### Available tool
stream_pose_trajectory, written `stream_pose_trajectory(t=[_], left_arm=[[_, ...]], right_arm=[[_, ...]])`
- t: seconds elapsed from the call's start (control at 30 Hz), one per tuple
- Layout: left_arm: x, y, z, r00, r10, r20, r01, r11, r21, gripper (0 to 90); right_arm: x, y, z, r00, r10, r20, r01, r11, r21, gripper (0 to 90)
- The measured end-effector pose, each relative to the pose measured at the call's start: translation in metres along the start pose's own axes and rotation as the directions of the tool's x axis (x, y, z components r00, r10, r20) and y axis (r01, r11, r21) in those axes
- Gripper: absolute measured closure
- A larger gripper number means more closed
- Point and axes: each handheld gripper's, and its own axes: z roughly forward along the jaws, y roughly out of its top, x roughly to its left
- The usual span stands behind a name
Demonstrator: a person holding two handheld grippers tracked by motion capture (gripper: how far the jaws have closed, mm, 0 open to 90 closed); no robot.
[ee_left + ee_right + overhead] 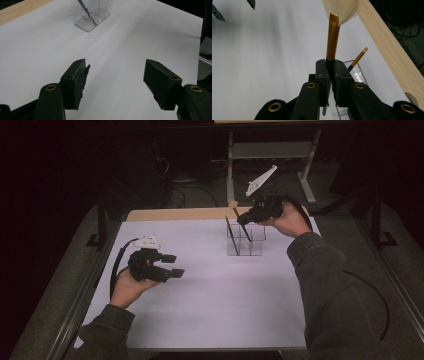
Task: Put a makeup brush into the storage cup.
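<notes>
The right gripper (331, 72) is clamped on a fan brush (333, 42): its black jaws pinch the dark handle just below a smooth gold ferrule, from which pale, fine bristles spread flat. Directly beneath this gripper stands a clear, boxy plastic holder (245, 242) with square compartments; the brush's thin handle slants down into it. A second slim brush (358, 58) leans there, just beside the jaws. The left gripper (115, 82), well apart over the smooth white surface (210, 295), has its rough-edged pads spread wide, nothing between them.
</notes>
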Motion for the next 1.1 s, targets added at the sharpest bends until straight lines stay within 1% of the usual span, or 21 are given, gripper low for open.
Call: stream_pose_trajectory(t=[0.1,0.13,0.2,0.23,0.27,0.3,0.33,0.37,0.4,0.43,0.5,0.6,0.77,0.83,0.87,0.9,0.93,1.0,1.03,1.1], left_arm=[[0.000,-0.003,0.000,0.9999,-0.010,-0.002,0.010,0.9999,-0.005,33.0],[-0.001,-0.004,0.000,0.9998,-0.019,0.005,0.019,0.9997,-0.013,32.7],[-0.002,-0.005,0.000,0.9999,-0.011,0.002,0.011,0.9999,-0.005,32.2],[-0.003,-0.005,0.001,0.9999,-0.017,0.003,0.017,0.9998,-0.011,32.0],[-0.003,-0.006,0.001,0.9999,-0.014,0.002,0.014,0.9998,-0.012,31.9],[-0.002,-0.006,0.000,1.0000,-0.002,-0.002,0.002,1.0000,-0.004,31.8],[-0.002,-0.007,0.000,1.0000,-0.008,0.000,0.008,0.9999,-0.006,31.5],[-0.003,-0.008,0.000,0.9997,-0.023,0.000,0.023,0.9997,-0.012,31.3],[-0.002,-0.009,-0.001,0.9999,-0.016,-0.002,0.016,0.9998,-0.011,31.0],[-0.003,-0.010,-0.001,0.9999,-0.017,-0.005,0.016,0.9998,-0.011,30.9],[-0.003,-0.012,-0.002,0.9998,-0.018,-0.007,0.018,0.9997,-0.016,30.3],[-0.003,-0.015,-0.004,0.9996,-0.028,-0.009,0.028,0.9994,-0.022,29.1],[-0.002,-0.022,-0.006,0.9995,-0.029,-0.016,0.028,0.9992,-0.027,28.5],[-0.003,-0.024,-0.006,0.9990,-0.041,-0.015,0.040,0.9987,-0.032,28.4],[-0.003,-0.025,-0.007,0.9993,-0.034,-0.017,0.034,0.9990,-0.030,28.0],[-0.003,-0.026,-0.007,0.9991,-0.039,-0.018,0.038,0.9987,-0.033,28.1],[-0.002,-0.027,-0.006,0.9992,-0.034,-0.019,0.034,0.9990,-0.031,28.0],[0.000,-0.030,-0.006,0.9987,-0.047,-0.017,0.047,0.9984,-0.032,27.5],[0.000,-0.031,-0.007,0.9988,-0.046,-0.019,0.045,0.9987,-0.025,27.3],[0.000,-0.032,-0.007,0.9986,-0.050,-0.020,0.049,0.9984,-0.027,27.2]], right_arm=[[-0.002,0.002,-0.001,1.0000,0.007,-0.002,-0.007,1.000,0.001,82.7],[-0.002,0.003,-0.001,0.9999,0.015,-0.003,-0.015,1.000,0.000,82.7],[-0.004,0.003,0.000,0.9999,0.016,0.002,-0.016,1.000,0.002,82.7],[-0.004,0.004,0.001,0.9999,0.014,0.003,-0.014,1.000,0.001,82.7],[-0.005,0.005,0.001,0.9998,0.018,0.003,-0.018,1.000,0.006,82.7],[-0.006,0.005,0.001,0.9999,0.015,0.008,-0.015,1.000,0.007,82.7],[-0.007,0.006,0.002,0.9999,0.007,0.010,-0.007,1.000,0.002,82.7],[-0.007,0.007,0.002,0.9999,0.014,0.010,-0.014,1.000,0.005,82.7],[-0.008,0.007,0.002,0.9998,0.015,0.014,-0.015,1.000,0.004,82.7],[-0.009,0.008,0.003,0.9998,0.003,0.018,-0.003,1.000,-0.007,82.7],[-0.012,0.009,0.005,0.9997,0.000,0.022,0.000,1.000,-0.008,82.7],[-0.014,0.009,0.007,0.9995,0.015,0.027,-0.014,1.000,-0.006,82.7],[-0.018,0.008,0.009,0.9989,0.021,0.042,-0.021,1.000,-0.001,82.7],[-0.019,0.007,0.010,0.9986,0.029,0.044,-0.029,1.000,-0.003,82.7],[-0.020,0.007,0.010,0.9985,0.028,0.047,-0.027,1.000,-0.002,82.7],[-0.020,0.006,0.011,0.9983,0.031,0.050,-0.031,1.000,0.001,82.7],[-0.021,0.006,0.012,0.9979,0.031,0.057,-0.031,1.000,0.004,82.7],[-0.021,0.005,0.012,0.9976,0.039,0.058,-0.039,0.999,0.004,82.7],[-0.022,0.004,0.012,0.9975,0.039,0.059,-0.040,0.999,0.004,82.7],[-0.022,0.004,0.013,0.9970,0.045,0.062,-0.046,0.999,0.011,82.7]])
